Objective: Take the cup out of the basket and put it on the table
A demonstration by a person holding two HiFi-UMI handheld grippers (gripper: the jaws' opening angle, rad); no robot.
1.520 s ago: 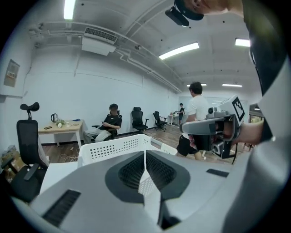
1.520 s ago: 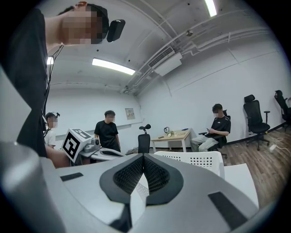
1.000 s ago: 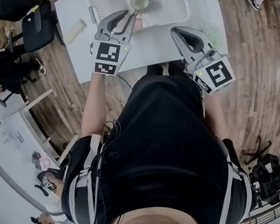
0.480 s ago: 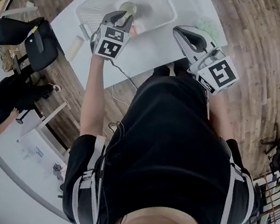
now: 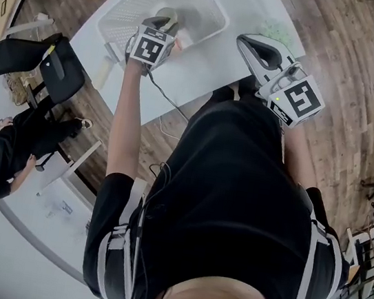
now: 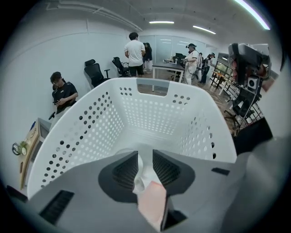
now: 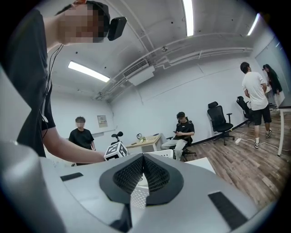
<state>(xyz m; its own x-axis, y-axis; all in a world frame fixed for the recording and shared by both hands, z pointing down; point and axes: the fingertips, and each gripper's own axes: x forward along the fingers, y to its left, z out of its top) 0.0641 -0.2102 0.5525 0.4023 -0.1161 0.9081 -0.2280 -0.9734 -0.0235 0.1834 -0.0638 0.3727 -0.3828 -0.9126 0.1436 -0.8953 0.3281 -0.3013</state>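
The left gripper (image 6: 145, 157) reaches down into the white perforated basket (image 6: 150, 113), which stands on the far left part of the white surface (image 5: 199, 70). Its jaws stand narrowly apart and seem to be clamped on the wall of the pale cup (image 6: 144, 177), which is inside the basket. The right gripper (image 7: 143, 157) is closed and empty, held over the surface, right of the basket.

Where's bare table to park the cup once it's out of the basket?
Bare strip of table between the basket and the near edge; another patch right of the basket, beyond the right hand-held gripper. Crowded: greenish patch at the far right corner; left hand-held gripper inside the basket.
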